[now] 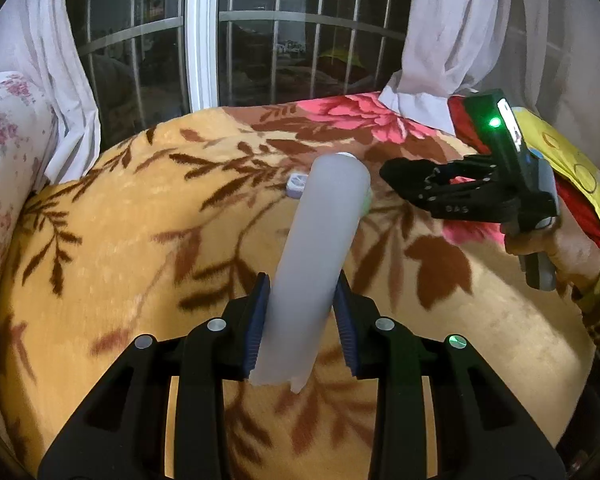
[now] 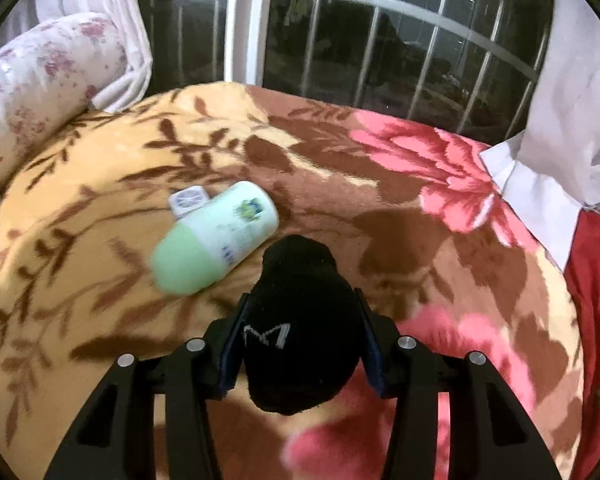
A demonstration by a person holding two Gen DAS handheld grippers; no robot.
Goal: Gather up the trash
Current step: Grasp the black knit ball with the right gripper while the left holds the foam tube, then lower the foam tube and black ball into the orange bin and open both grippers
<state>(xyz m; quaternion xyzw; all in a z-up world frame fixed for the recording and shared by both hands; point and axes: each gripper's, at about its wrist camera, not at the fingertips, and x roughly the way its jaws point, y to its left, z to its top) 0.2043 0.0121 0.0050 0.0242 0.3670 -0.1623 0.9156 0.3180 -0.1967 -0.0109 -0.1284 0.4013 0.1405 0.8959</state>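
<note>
My left gripper (image 1: 302, 312) is shut on a long translucent white plastic tube (image 1: 320, 248) and holds it above the flowered blanket (image 1: 140, 240). My right gripper (image 2: 300, 312) is shut on a rolled black sock (image 2: 300, 320) with a white mark; the gripper also shows in the left wrist view (image 1: 432, 188), held to the right. A white and green bottle (image 2: 216, 236) lies on its side on the blanket just left of the sock, with a small white square cap (image 2: 188, 200) beside it. In the left wrist view the cap (image 1: 297, 184) peeks out behind the tube.
A flowered pillow (image 2: 40, 76) lies at the far left. White curtains (image 1: 452, 28) hang at both sides of a dark barred window (image 1: 280, 40). Red cloth (image 2: 596, 264) and a yellow item (image 1: 572, 160) lie at the bed's right edge.
</note>
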